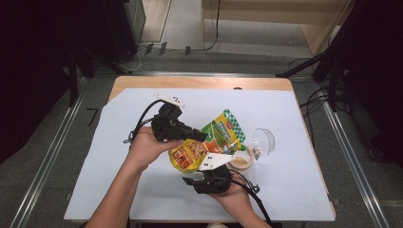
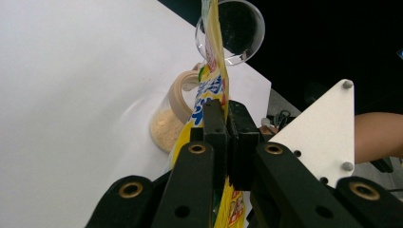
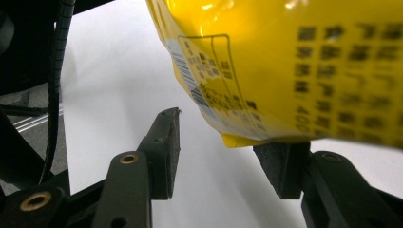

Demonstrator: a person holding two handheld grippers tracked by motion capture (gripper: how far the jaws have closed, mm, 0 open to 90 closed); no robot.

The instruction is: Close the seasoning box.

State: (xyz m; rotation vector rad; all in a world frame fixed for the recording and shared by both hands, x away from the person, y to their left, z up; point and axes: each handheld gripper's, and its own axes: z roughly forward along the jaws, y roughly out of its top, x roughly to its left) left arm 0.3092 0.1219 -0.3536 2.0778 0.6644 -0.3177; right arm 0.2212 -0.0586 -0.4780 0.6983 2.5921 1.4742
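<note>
**Pouch held in the left tongs above the bench**

The pouch (image 1: 209, 142), yellow with a green chequered top, is lifted off the bench (image 1: 119, 142), which is covered by a pale sheet, and sits between the two sets of tongs. The left tongs (image 1: 202, 136) come at it from the left in the high view and are closed on it: in the left gripper view the black jaws are pressed together with the thin edge of the pouch (image 2: 216, 80) pinched between them, the rest of it rising straight up past them. The right tongs (image 3: 223, 156) sit just below the pouch's lower end, near the person's side of the bench. Their jaws stand apart; in the right gripper view the bottom corner of the pouch (image 3: 285, 71) hangs over the gap, its seam reaching down to the top of one jaw, while the other jaw is clear of it.

Just beside the pouch on the right stands a small tan-lidded jar (image 1: 241, 161) of pale powder, and beyond that a clear plastic cup (image 1: 263, 140) lies on its side.
</note>
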